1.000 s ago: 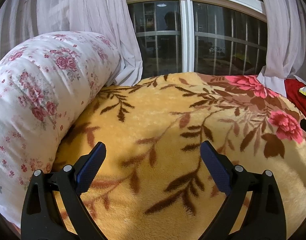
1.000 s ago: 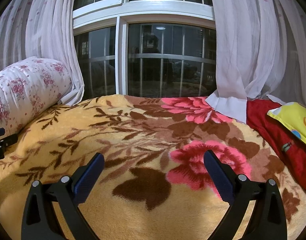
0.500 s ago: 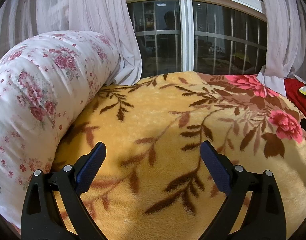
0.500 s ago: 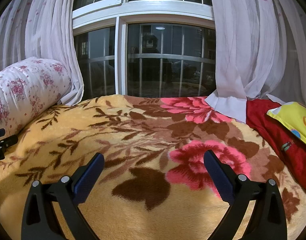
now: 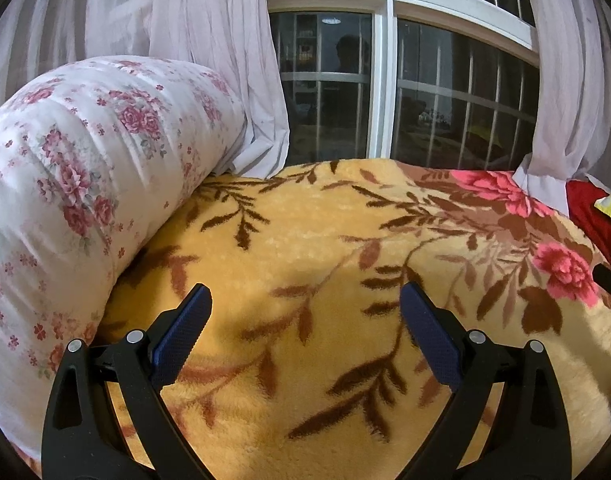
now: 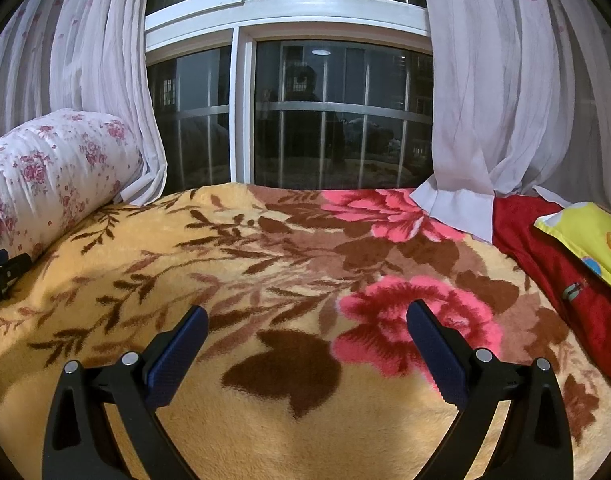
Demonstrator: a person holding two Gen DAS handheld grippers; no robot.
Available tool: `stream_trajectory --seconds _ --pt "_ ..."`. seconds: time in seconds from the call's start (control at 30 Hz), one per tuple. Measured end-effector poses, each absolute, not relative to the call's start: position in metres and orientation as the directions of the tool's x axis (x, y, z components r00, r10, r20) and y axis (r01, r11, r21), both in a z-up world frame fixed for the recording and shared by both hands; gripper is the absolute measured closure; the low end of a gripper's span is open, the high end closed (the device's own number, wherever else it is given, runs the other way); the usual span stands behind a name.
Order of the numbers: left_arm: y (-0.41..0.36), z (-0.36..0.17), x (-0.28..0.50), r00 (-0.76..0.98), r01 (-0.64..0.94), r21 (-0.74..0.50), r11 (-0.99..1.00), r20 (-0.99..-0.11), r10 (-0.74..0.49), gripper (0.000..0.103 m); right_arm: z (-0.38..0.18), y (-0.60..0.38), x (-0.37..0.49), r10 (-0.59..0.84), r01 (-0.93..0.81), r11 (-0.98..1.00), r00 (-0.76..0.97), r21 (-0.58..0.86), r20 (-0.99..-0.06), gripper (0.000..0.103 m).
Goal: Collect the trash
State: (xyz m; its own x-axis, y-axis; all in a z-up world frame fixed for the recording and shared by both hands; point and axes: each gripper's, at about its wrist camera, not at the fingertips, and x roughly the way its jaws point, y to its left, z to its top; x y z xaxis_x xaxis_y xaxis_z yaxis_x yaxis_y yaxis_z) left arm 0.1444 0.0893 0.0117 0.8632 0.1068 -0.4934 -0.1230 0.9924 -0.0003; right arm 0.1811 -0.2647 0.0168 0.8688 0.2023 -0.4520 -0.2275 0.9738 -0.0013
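Left gripper [image 5: 305, 304]: jaws spread wide apart, nothing btwn them; blue ribbed pads [image 5: 181, 336] on black arms; held low over the blanket [image 5: 305, 240], no contact visible.
Right gripper [image 6: 307, 322]: jaws likewise wide apart, empty; over the pink-flower part of the blanket [image 6: 265, 264]; left gripper's tip pokes into the right-wrist view at far left edge, beside the bolster.
Trash: no piece visible in either view; cannot tell where it lies.
Blanket: plush, yellow-orange w/ brown leaf sprays and pink/red roses; covers most of the bed up to the window.
Bolster [image 5: 77, 184]: long roll, white w/ small pink roses; lies along the blanket's left side, touching it; far end reaches the left curtain; also seen in right-wrist view [image 6: 53, 176].
Curtains: sheer white, pale print; left one [image 5: 209, 60] hangs down behind the bolster; right one [image 6: 505, 92] has its hem resting on the blanket's far right corner.
Window [image 6: 329, 112]: white frame, dark glass, bars outside; ceiling light reflected at top.
Red cloth [image 6: 553, 264]: at blanket's right edge, touching it.
Yellow cushion [image 6: 585, 240]: printed, lies on the red cloth, far right.
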Motion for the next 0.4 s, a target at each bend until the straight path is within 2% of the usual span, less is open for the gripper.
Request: stream_trajectory --seconds 0.4 --pt "0.0933 0.0066 0.1490 0.841 -0.133 0.005 0.991 -0.529 0.115 0.010 0.0152 -0.2679 0.1827 0.202 -0.223 0.975 0.870 0.007 -0.450 0.005"
